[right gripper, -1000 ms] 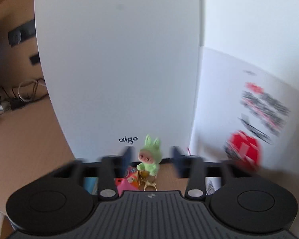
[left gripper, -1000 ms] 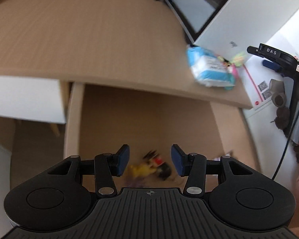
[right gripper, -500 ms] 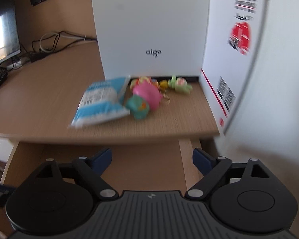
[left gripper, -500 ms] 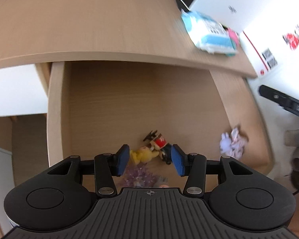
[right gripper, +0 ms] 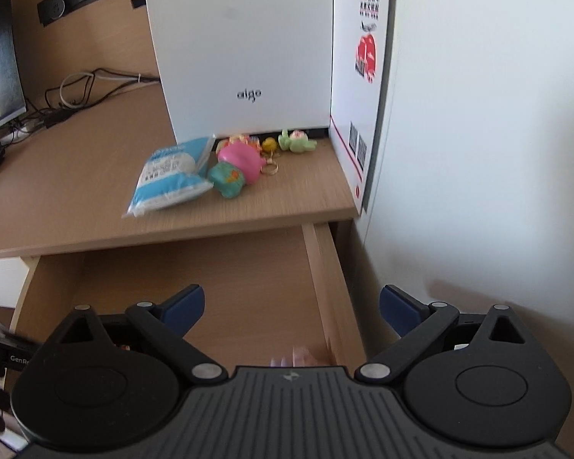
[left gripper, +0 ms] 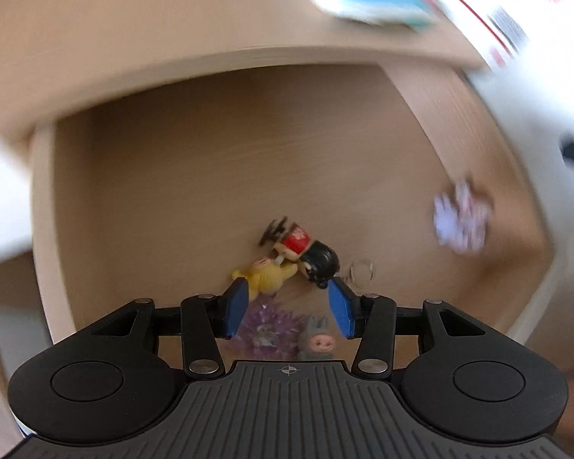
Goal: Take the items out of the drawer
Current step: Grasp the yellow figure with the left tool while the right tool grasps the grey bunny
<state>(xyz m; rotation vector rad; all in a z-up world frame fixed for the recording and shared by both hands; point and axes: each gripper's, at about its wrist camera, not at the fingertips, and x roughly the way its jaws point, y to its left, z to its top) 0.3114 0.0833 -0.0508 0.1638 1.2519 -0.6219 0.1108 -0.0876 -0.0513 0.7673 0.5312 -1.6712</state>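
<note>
Setting: we see a wooden desk (right gripper: 76,176) with its drawer (left gripper: 218,176) pulled open beneath.
Items: figurines (left gripper: 294,256) lie near the drawer's front, reachable from above.
Left gripper (left gripper: 287,306): fingers spread, empty, poised over the figurines.
Right gripper (right gripper: 291,306): jaws just opened wide, holding nothing.

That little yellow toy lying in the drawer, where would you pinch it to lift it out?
Probably across the yellow toy's plump body, coming from above with the open left gripper. It lies flat on the drawer floor, touching the black-haired doll, so keep to its free left end.
</note>
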